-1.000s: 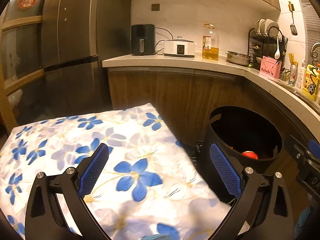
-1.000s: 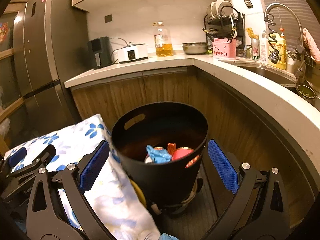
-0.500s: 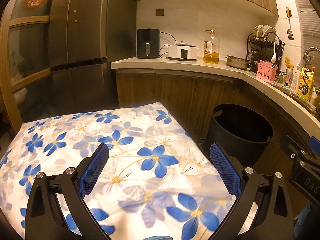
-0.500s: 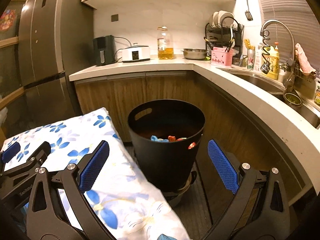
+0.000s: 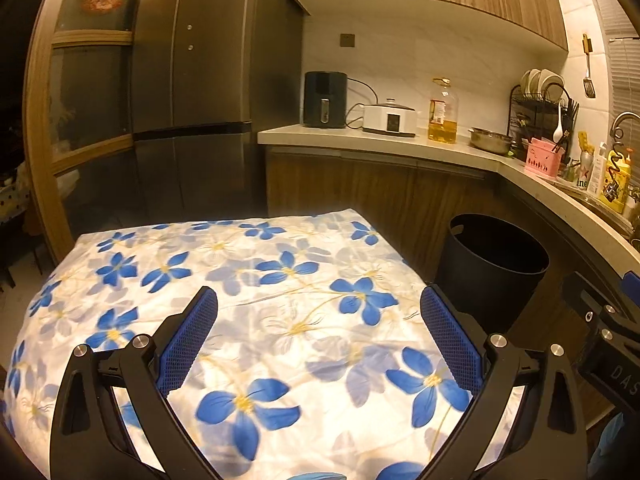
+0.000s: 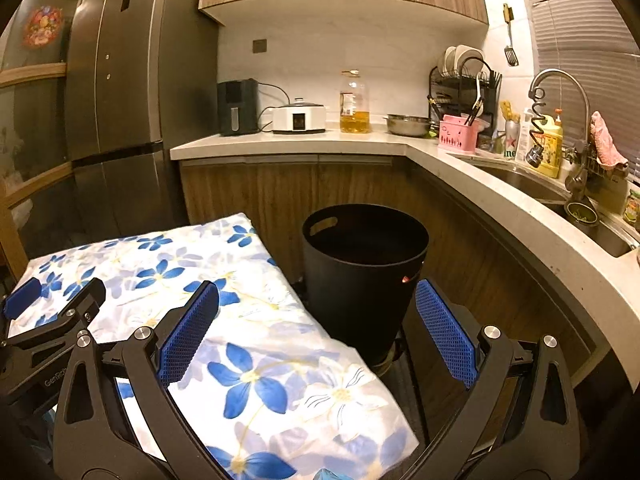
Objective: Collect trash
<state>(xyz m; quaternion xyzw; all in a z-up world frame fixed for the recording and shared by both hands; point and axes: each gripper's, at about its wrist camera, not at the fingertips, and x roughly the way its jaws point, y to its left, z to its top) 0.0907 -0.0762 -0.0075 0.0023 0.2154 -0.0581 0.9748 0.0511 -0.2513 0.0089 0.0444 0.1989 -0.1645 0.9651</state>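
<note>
A black round bin (image 6: 362, 276) stands on the floor by the counter; its inside is dark, only a red speck shows through a side hole. In the left wrist view the bin (image 5: 492, 268) sits right of the table. My left gripper (image 5: 318, 334) hangs open over the floral cloth (image 5: 240, 288), empty. My right gripper (image 6: 316, 330) is open and empty, level with the bin's side, above the cloth's (image 6: 256, 360) right edge. No loose trash shows on the cloth.
An L-shaped counter (image 6: 500, 200) wraps around behind and to the right of the bin, with an air fryer (image 6: 237, 107), oil bottle (image 6: 354, 104), dish rack (image 6: 464, 80) and sink (image 6: 532, 184). A tall fridge (image 5: 192, 92) stands at the left.
Both grippers have pulled back and risen from the bin. The bin looks smaller and farther, and the trash seen inside it a second ago is hidden now. More of the floral cloth shows.
</note>
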